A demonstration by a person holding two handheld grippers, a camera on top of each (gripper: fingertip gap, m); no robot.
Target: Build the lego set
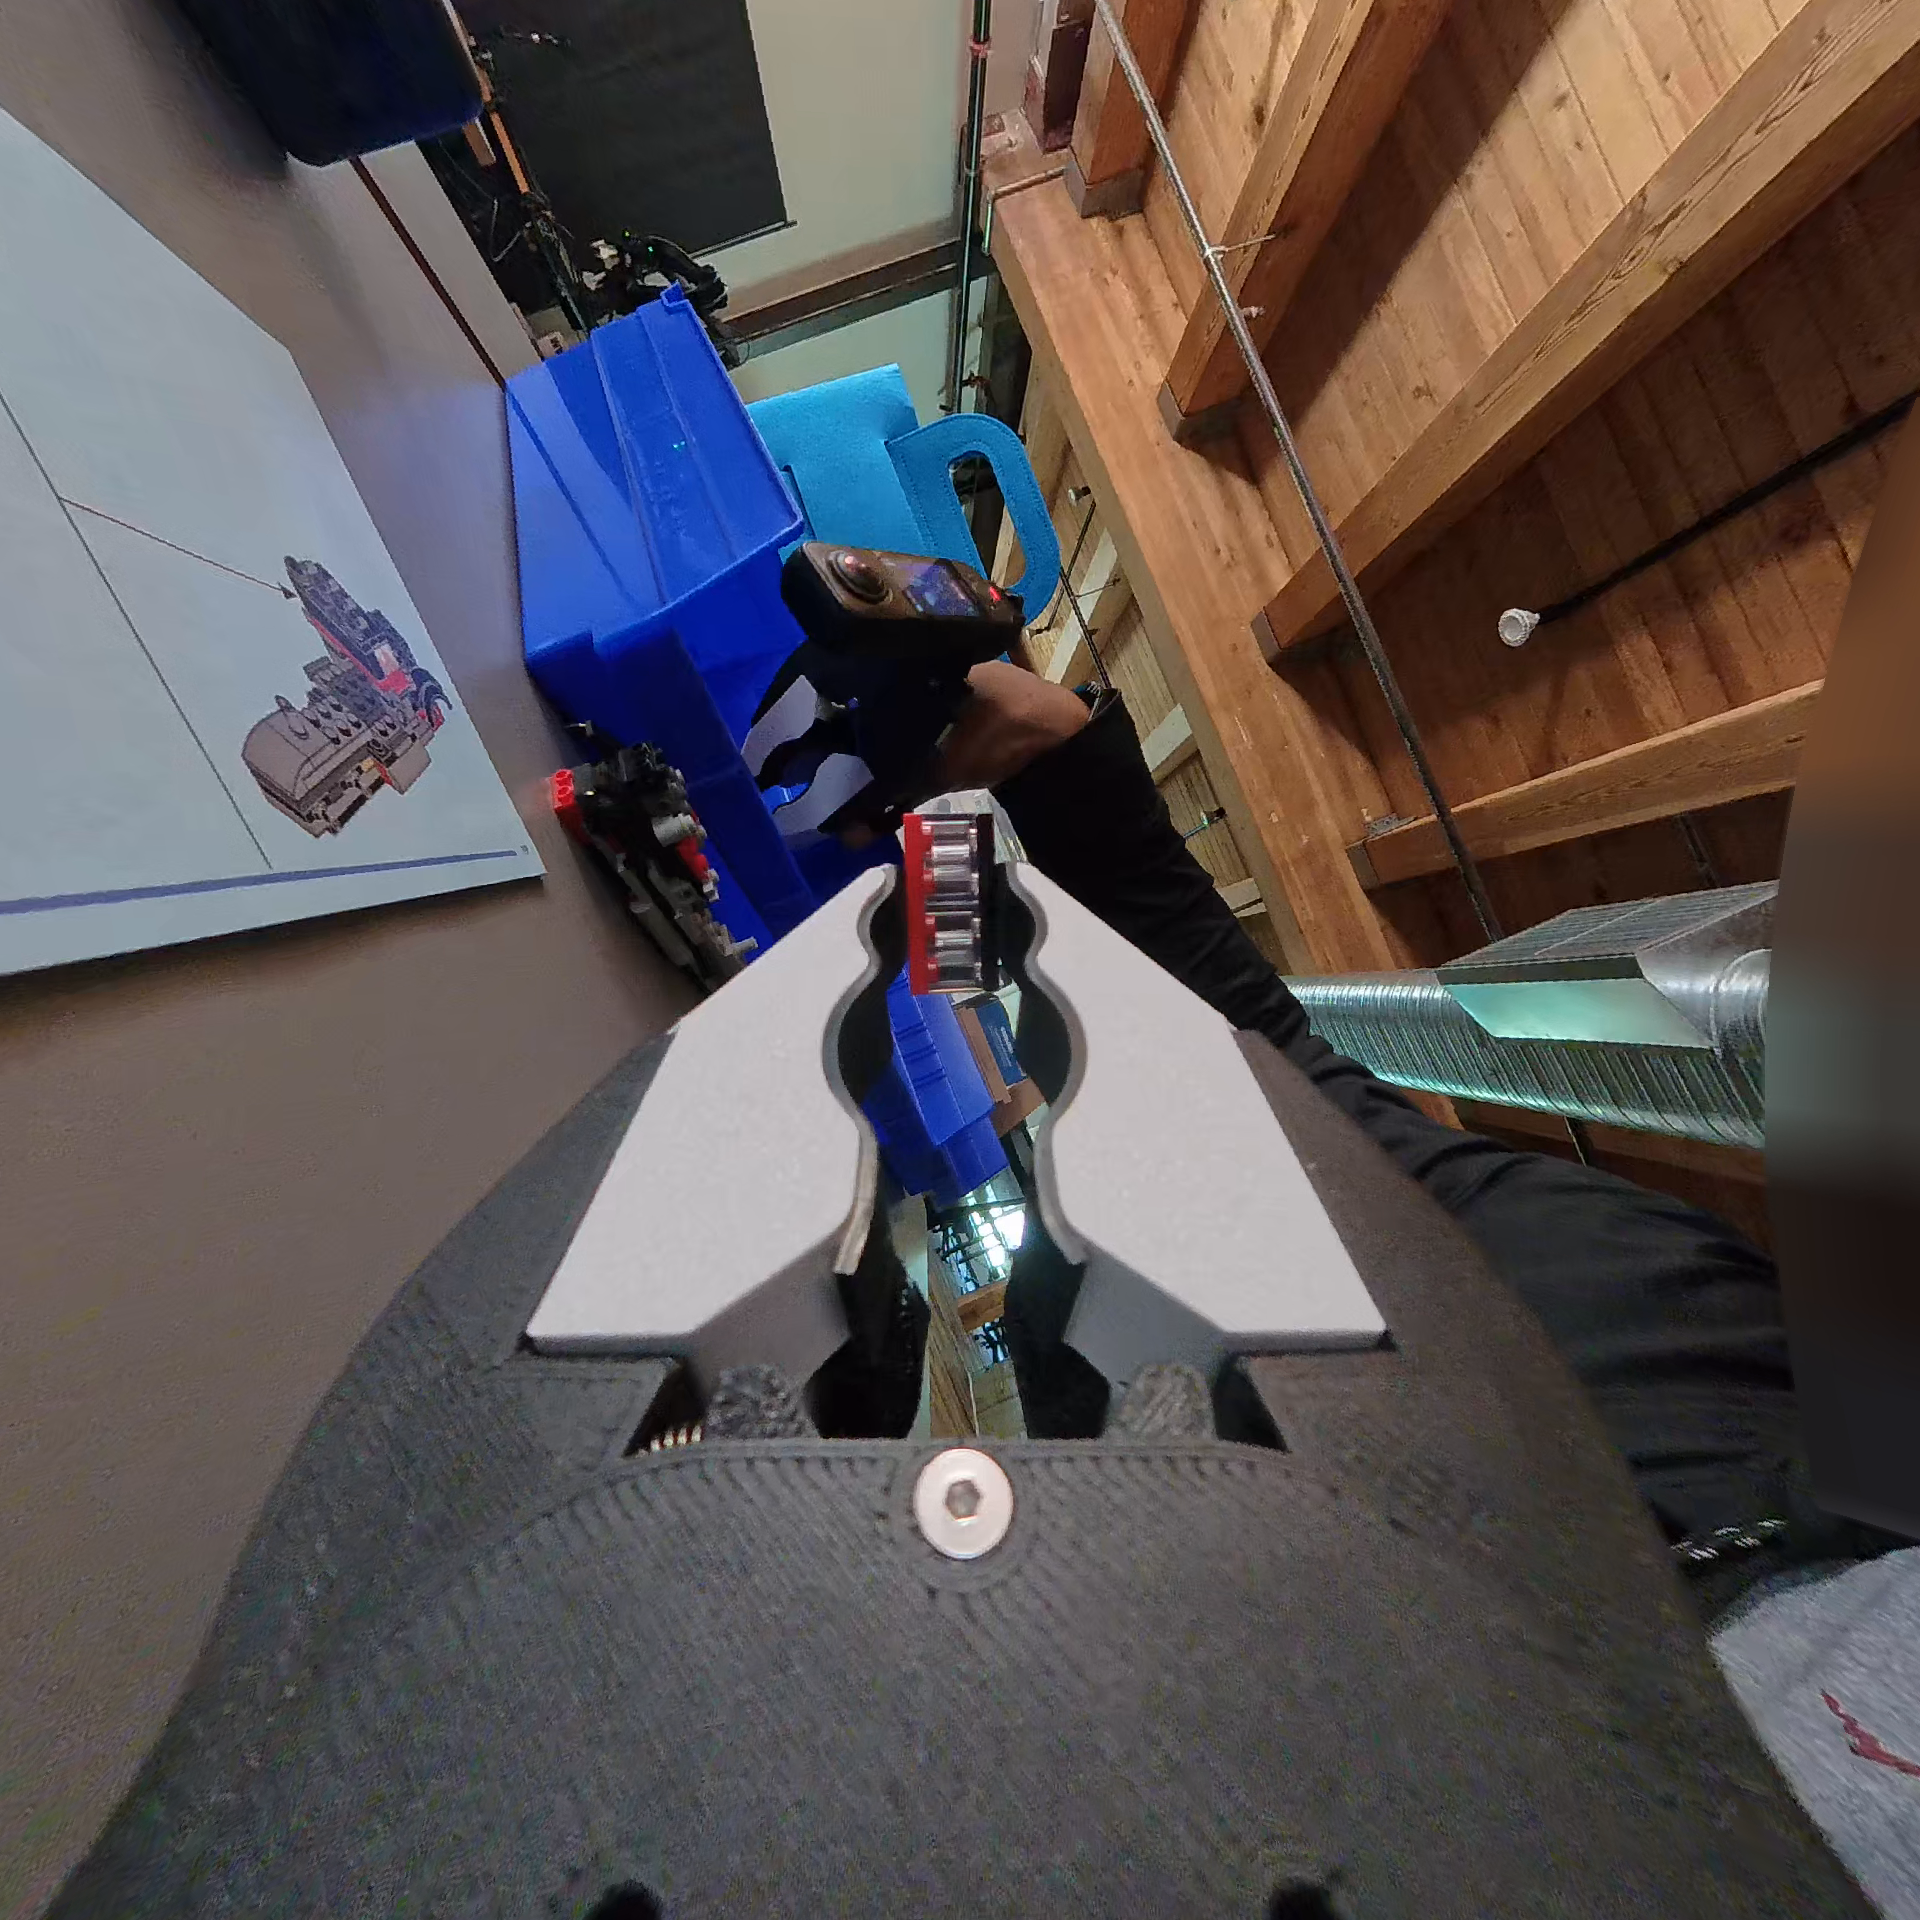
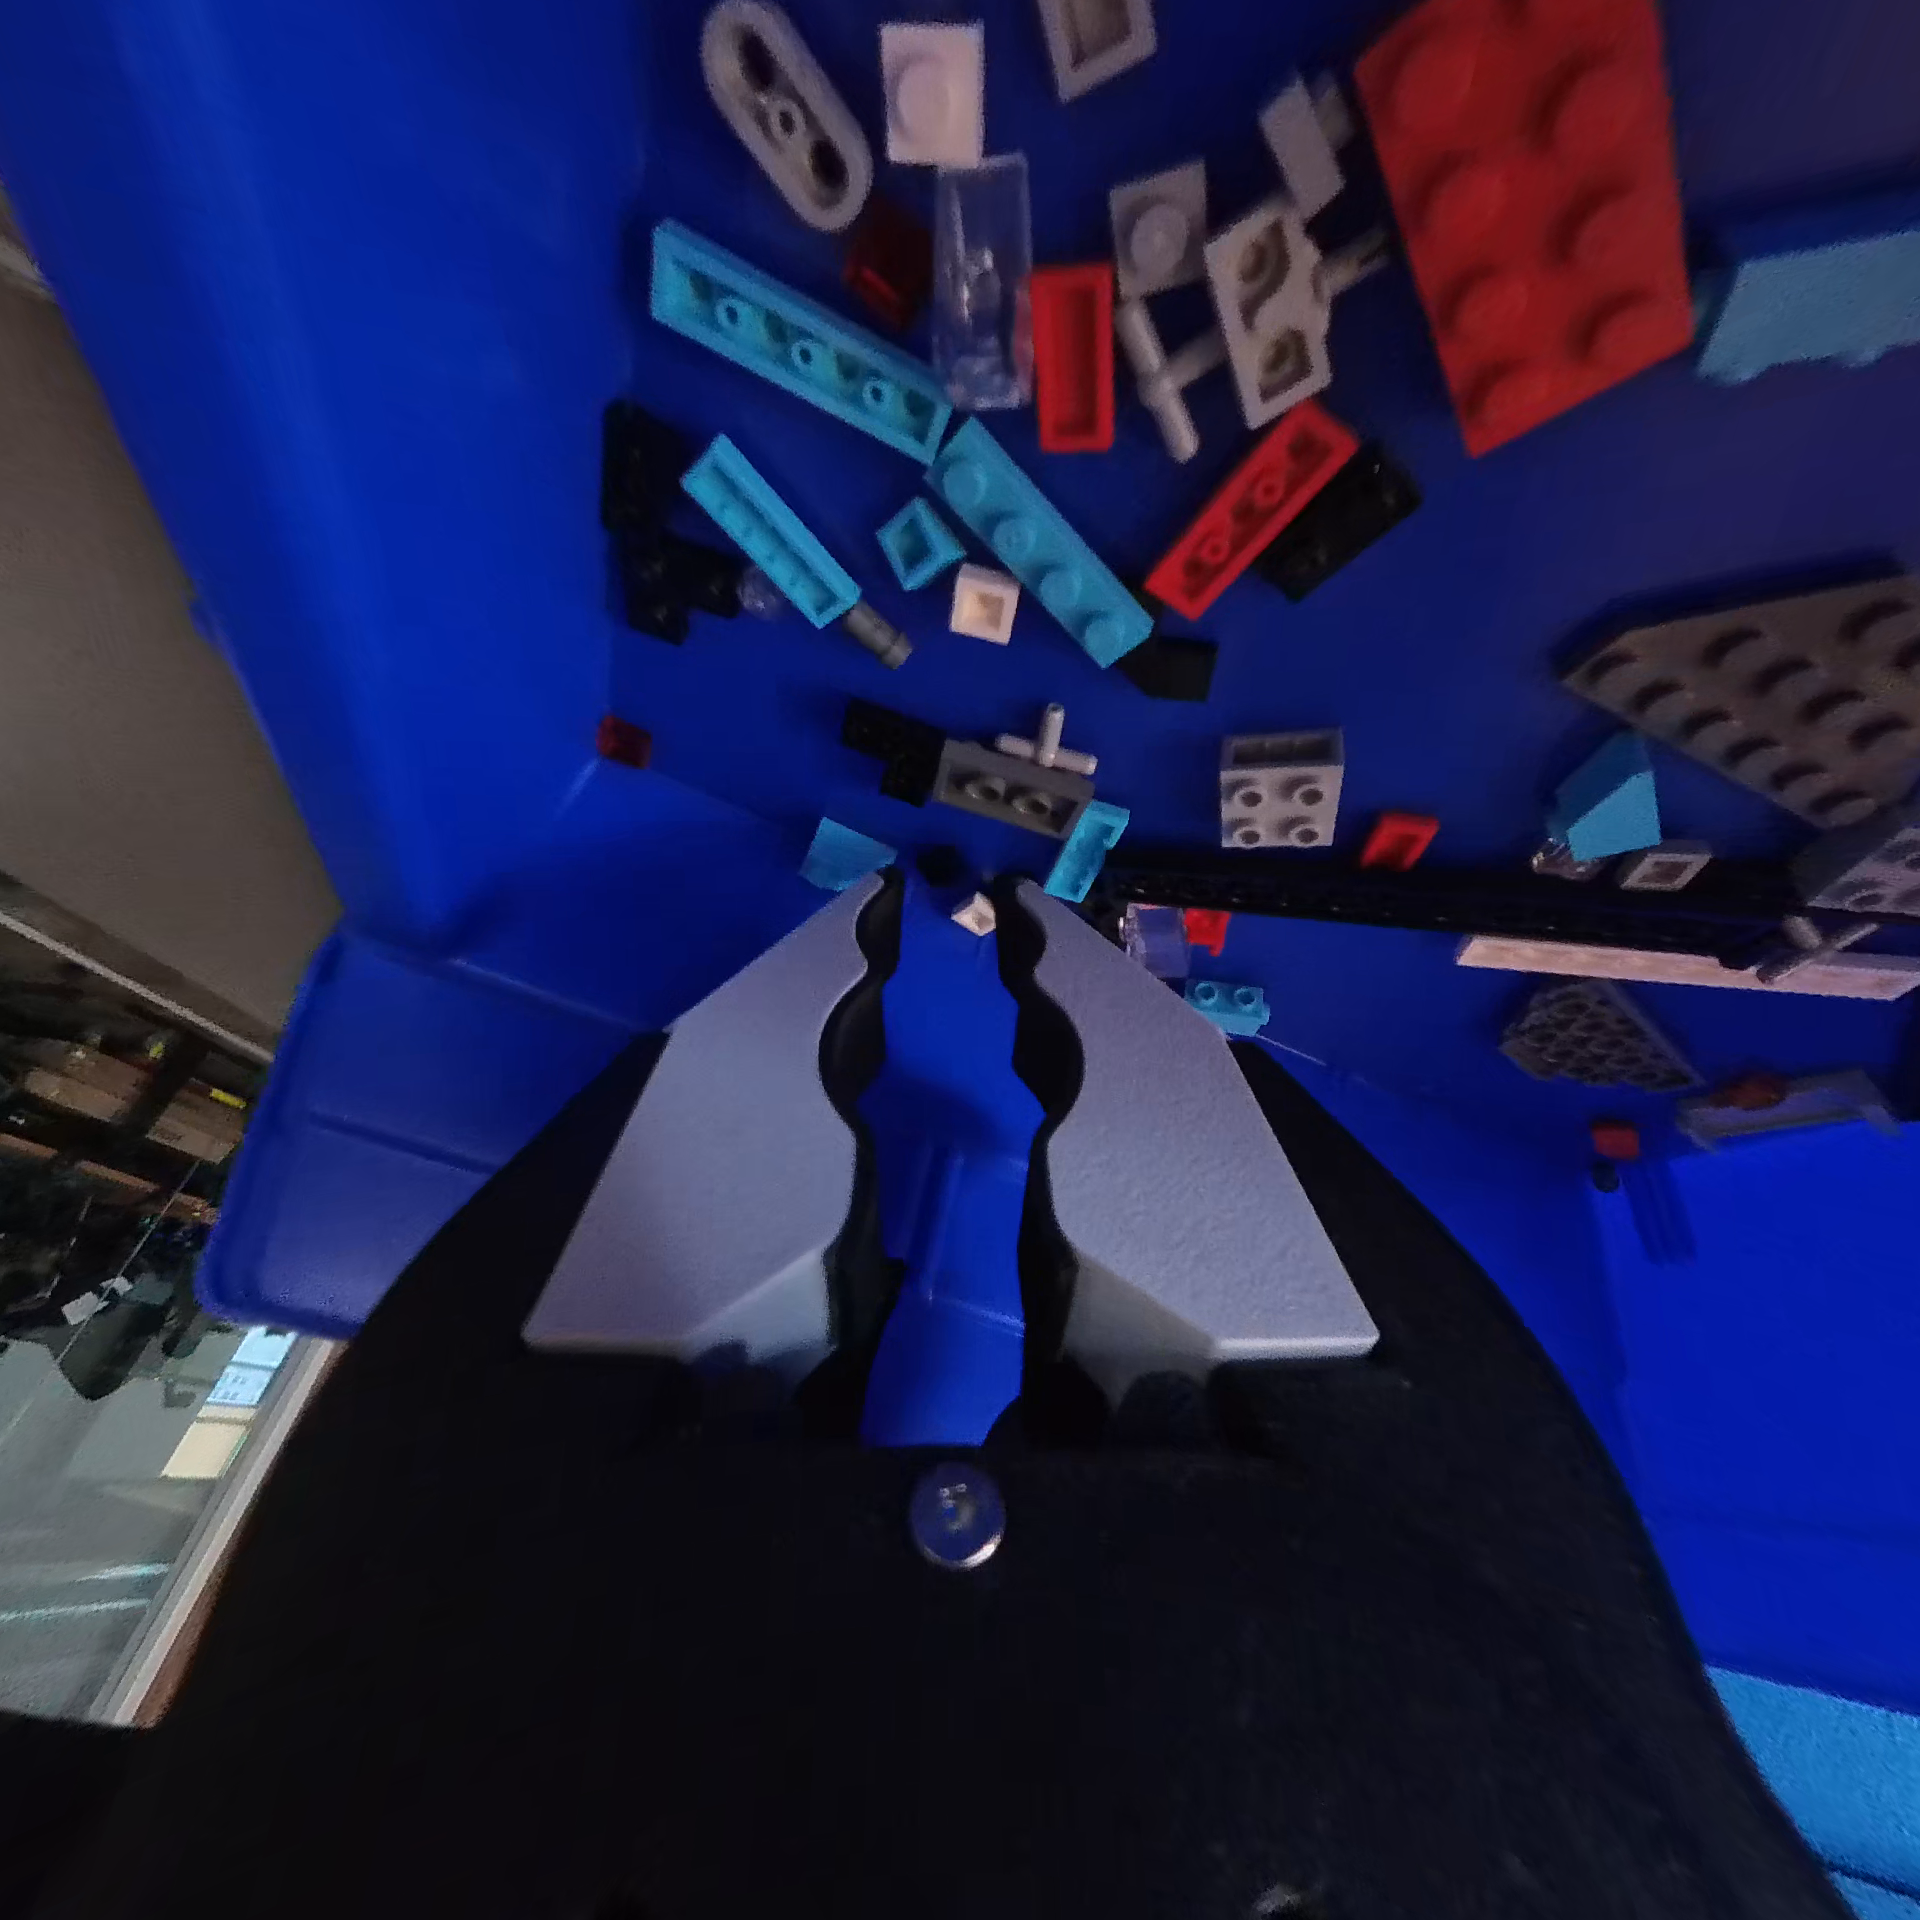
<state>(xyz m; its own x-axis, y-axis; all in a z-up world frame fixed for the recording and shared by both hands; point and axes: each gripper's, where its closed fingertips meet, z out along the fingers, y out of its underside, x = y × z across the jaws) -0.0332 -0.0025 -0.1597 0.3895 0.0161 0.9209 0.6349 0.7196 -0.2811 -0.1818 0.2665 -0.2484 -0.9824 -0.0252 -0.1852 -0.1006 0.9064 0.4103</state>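
Note:
My left gripper is shut on a small red, grey and black lego sub-assembly, held up in the air at its fingertips. A partly built dark lego model lies on the brown table beside the blue bin. My right gripper is inside the blue bin, low over its floor, jaws a narrow gap apart. A tiny white piece sits between the tips, close to the right finger. The right gripper also shows in the left wrist view, reaching into the bin.
An instruction sheet lies on the table. The bin floor holds several loose pieces: a big red plate, light-blue plates, a grey wedge plate, a long black beam. A person's dark sleeve crosses the left view. The grippers' ends are close to 30 cm from one another.

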